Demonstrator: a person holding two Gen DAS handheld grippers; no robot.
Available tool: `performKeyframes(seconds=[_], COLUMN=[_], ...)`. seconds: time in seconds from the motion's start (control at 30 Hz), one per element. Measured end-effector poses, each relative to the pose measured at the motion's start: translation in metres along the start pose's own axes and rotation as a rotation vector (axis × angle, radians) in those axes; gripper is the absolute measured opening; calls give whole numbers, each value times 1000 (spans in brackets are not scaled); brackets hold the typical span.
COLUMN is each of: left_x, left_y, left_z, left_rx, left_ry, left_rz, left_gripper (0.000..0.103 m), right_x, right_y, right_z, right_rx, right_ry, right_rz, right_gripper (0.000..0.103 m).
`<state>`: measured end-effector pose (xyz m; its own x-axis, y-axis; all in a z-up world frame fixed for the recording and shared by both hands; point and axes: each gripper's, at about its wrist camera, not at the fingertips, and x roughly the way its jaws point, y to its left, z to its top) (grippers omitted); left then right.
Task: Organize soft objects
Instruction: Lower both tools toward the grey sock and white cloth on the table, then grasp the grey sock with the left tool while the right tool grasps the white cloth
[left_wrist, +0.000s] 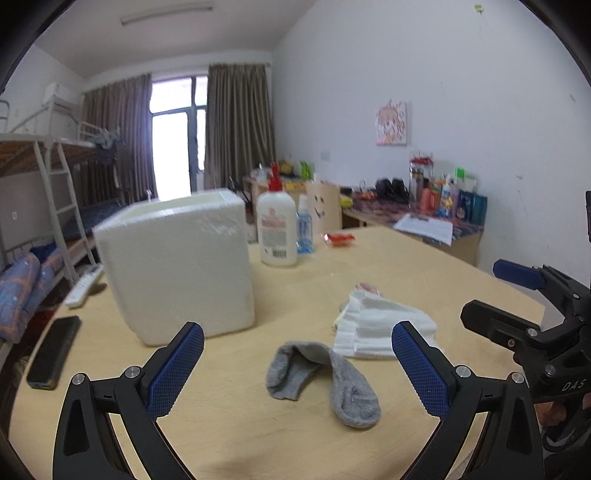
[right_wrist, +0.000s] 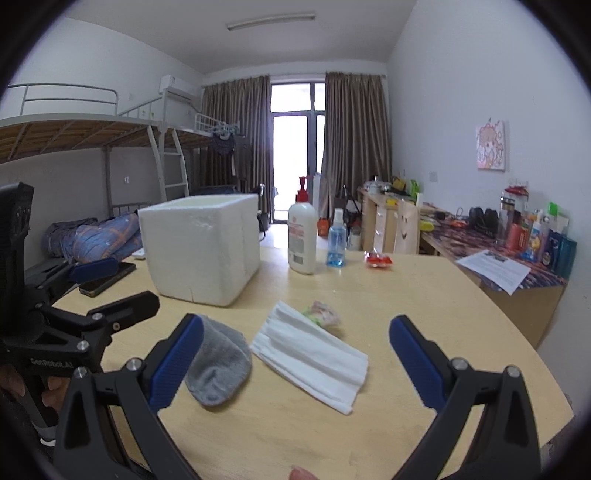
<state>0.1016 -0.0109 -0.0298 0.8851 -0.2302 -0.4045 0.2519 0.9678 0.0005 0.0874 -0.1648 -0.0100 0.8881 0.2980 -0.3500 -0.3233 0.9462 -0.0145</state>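
Note:
A grey sock (left_wrist: 322, 380) lies folded on the wooden table (left_wrist: 258, 435), between the fingers of my open, empty left gripper (left_wrist: 297, 369). It also shows in the right wrist view (right_wrist: 218, 369), beside the left finger there. A folded white towel (left_wrist: 376, 328) lies just behind and right of the sock. In the right wrist view the towel (right_wrist: 314, 354) lies between the fingers of my open, empty right gripper (right_wrist: 295, 362). A small pale packet (right_wrist: 321, 314) peeks from behind the towel. A white foam box (left_wrist: 177, 266), open at the top, stands at the left; it also shows in the right wrist view (right_wrist: 203, 247).
A lotion pump bottle (left_wrist: 276, 229), a blue spray bottle (left_wrist: 305, 232) and a red packet (left_wrist: 340, 239) stand behind the box. A black phone (left_wrist: 53, 352) and a white remote (left_wrist: 85, 286) lie at the table's left edge. A cluttered desk (right_wrist: 498, 236) runs along the right wall.

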Motion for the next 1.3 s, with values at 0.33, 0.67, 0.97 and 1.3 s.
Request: performKeyframes(seconds=[0.33, 0.67, 0.97, 1.3], left_x=[36, 75, 98, 114], left_y=[10, 14, 20, 18], left_z=[1, -3, -10, -15], left_rx=[-45, -65, -79, -77], left_ry=[108, 230, 327, 418], left_rz=[2, -35, -29, -72], left_gripper=[102, 96, 85, 58], right_x=[30, 52, 71, 84], right_y=[-13, -22, -28, -31], right_z=[-10, -15, -14, -16], right_rx=[27, 27, 26, 25], right_ry=[106, 183, 239, 275], right_rz=[8, 23, 28, 41], right_gripper=[102, 102, 102, 102])
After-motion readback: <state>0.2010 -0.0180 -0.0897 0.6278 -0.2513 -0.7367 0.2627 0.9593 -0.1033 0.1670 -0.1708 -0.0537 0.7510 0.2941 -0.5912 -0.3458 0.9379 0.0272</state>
